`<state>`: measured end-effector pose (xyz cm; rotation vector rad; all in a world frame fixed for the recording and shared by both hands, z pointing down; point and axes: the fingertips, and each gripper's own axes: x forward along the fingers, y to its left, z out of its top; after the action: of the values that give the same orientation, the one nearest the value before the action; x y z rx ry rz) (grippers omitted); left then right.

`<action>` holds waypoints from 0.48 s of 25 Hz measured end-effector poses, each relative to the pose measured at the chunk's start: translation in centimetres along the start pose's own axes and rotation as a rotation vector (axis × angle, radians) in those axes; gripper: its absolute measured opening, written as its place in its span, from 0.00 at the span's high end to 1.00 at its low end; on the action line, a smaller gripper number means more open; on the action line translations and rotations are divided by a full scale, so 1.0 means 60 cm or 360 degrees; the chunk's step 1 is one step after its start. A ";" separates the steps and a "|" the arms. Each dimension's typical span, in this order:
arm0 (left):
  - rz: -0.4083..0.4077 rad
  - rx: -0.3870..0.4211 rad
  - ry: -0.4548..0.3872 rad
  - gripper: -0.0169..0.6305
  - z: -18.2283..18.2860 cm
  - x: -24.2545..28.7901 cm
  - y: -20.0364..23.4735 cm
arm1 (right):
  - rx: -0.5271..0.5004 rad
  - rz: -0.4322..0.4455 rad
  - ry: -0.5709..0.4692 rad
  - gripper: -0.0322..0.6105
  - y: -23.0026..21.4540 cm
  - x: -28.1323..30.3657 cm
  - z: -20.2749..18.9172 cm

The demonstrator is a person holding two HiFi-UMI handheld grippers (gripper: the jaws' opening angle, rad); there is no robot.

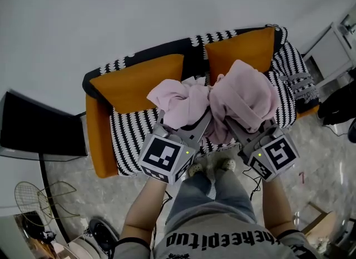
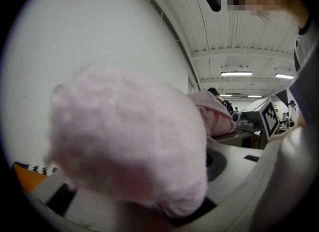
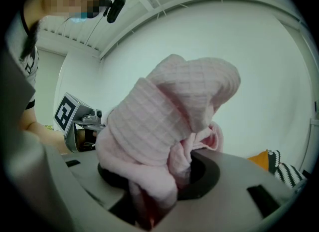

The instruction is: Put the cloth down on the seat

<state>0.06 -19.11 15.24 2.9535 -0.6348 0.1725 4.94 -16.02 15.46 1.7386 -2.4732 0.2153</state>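
Your left gripper point(image 1: 201, 123) is clamped on the pink cloth point(image 2: 129, 141). In the left gripper view a fluffy bunch of the cloth fills the space between the jaws and covers most of them. Your right gripper point(image 1: 232, 125) is also clamped on this cloth. In the right gripper view a ribbed fold goes down into the gap between the jaws and rises above them in a tall bundle.

From the head view, the two grippers point forward and lean toward each other, with their tips close together. The cloth is heaped over both tips. One bunch spreads out to the left of the left gripper, and a bigger one is above the right gripper. The marker cube point(image 1: 164, 157) of the left gripper and the marker cube point(image 1: 276, 155) of the right one are on the near side, toward your body.

Under the grippers and the cloth is the seat point(image 1: 130, 135), which has a black and white striped cover. I cannot tell if the cloth touches it. Beyond the cloth, two orange cushions point(image 1: 136, 79) lean on the backrest, one behind each gripper. The orange armrest point(image 1: 97, 135) is far to the left of your left gripper. Just below the grippers are your feet point(image 1: 225, 165), on the grey floor point(image 1: 111, 196).
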 end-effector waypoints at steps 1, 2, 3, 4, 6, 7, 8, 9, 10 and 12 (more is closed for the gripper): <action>0.0002 -0.0004 0.0004 0.61 -0.002 0.004 0.003 | 0.0002 0.0003 0.0005 0.60 -0.004 0.003 -0.002; 0.0006 -0.0008 0.0009 0.61 -0.004 0.008 0.006 | 0.0005 0.0009 0.0012 0.60 -0.007 0.007 -0.004; 0.0013 -0.0014 0.0015 0.61 -0.007 0.012 0.008 | 0.0008 0.0017 0.0020 0.60 -0.012 0.011 -0.007; 0.0021 -0.0022 0.0022 0.61 -0.010 0.018 0.011 | 0.0011 0.0028 0.0029 0.60 -0.017 0.014 -0.010; 0.0044 -0.0035 0.0038 0.61 -0.016 0.029 0.016 | 0.0021 0.0055 0.0043 0.60 -0.029 0.022 -0.016; 0.0058 -0.0040 0.0047 0.61 -0.020 0.036 0.018 | 0.0027 0.0072 0.0050 0.60 -0.036 0.025 -0.020; 0.0074 -0.0046 0.0056 0.61 -0.024 0.043 0.019 | 0.0033 0.0090 0.0057 0.60 -0.043 0.028 -0.025; 0.0093 -0.0055 0.0064 0.61 -0.029 0.051 0.020 | 0.0038 0.0110 0.0064 0.60 -0.051 0.031 -0.030; 0.0112 -0.0065 0.0072 0.61 -0.034 0.059 0.021 | 0.0043 0.0129 0.0073 0.60 -0.059 0.034 -0.035; 0.0149 -0.0087 0.0089 0.61 -0.045 0.074 0.027 | 0.0049 0.0167 0.0095 0.60 -0.075 0.043 -0.046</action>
<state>3.17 -22.00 18.62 2.8579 -0.7584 0.2413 8.31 -19.39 18.87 1.5908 -2.5335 0.3116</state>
